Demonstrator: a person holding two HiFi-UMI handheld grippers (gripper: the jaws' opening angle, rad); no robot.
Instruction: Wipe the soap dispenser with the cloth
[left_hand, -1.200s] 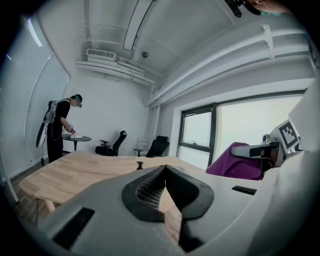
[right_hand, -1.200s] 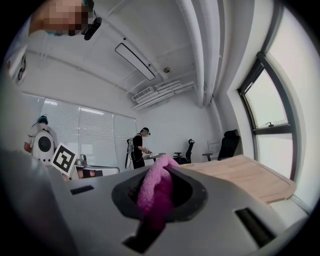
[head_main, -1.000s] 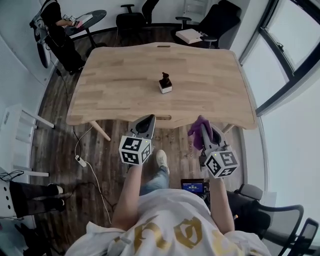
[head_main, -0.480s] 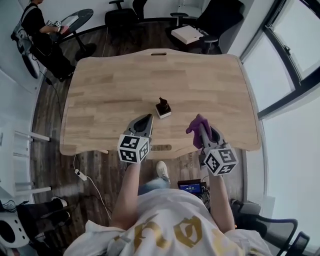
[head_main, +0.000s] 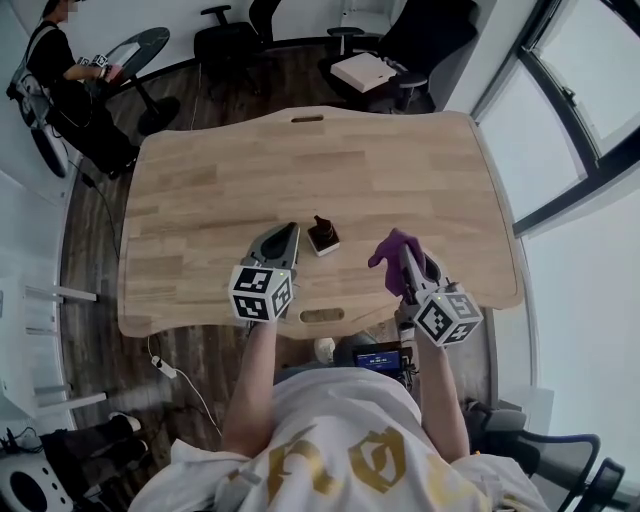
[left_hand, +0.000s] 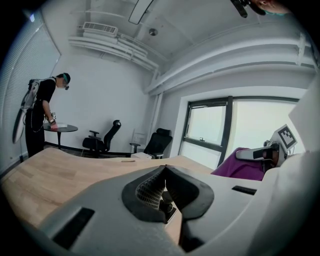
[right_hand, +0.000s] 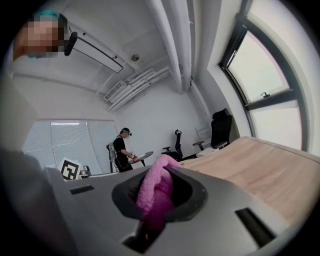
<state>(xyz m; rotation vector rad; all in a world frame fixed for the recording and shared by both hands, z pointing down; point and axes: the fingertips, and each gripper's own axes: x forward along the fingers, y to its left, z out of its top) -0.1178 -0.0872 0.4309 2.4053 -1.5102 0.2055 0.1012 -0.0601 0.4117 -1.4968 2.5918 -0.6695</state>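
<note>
A small dark soap dispenser (head_main: 321, 235) on a white base stands on the wooden table (head_main: 200, 190), near its front edge. My left gripper (head_main: 290, 232) is shut and empty, its tip just left of the dispenser; through the jaw gap in the left gripper view the dispenser (left_hand: 165, 202) shows close ahead. My right gripper (head_main: 402, 250) is shut on a purple cloth (head_main: 393, 251), a little to the right of the dispenser. In the right gripper view the cloth (right_hand: 156, 192) bulges out pink between the jaws.
Black office chairs (head_main: 225, 40) and a white box (head_main: 363, 71) stand behind the table. A person (head_main: 60, 70) works at a small round table (head_main: 135, 50) at the back left. Windows (head_main: 580, 90) run along the right.
Both grippers have moved forward from over the floor to above the table's front edge. The dispenser now lies between them, close to the left tip. The cloth stays gripped.
</note>
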